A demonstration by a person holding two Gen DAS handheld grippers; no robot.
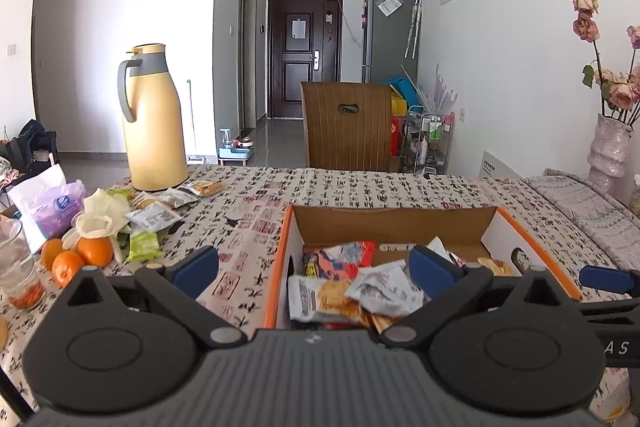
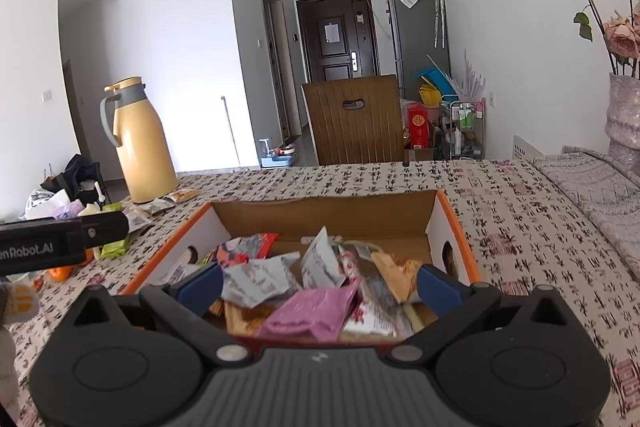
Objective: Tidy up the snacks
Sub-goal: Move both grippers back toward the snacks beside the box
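Observation:
An orange-edged cardboard box (image 1: 276, 259) (image 2: 456, 223) sits on the patterned tablecloth and holds several snack packets (image 1: 360, 287) (image 2: 280, 279), among them a purple one (image 2: 316, 311). My left gripper (image 1: 314, 267) is open and empty, straddling the box's left wall. Over the box's near edge my right gripper (image 2: 318, 285) stands open, nothing held between its fingers. More loose snack packets (image 1: 156, 215) (image 2: 160, 205) lie on the cloth to the left, near the flask. The left gripper's body (image 2: 60, 243) shows at the left edge of the right wrist view.
A tall yellow thermos flask (image 1: 154, 123) (image 2: 138, 143) stands at the table's far left. Oranges (image 1: 80, 255), a glove, a white bag and a glass jar (image 1: 16, 267) crowd the left edge. A vase of dried roses (image 1: 610, 147) (image 2: 624, 115) stands at the right. A wooden chair (image 1: 348, 127) stands behind the table.

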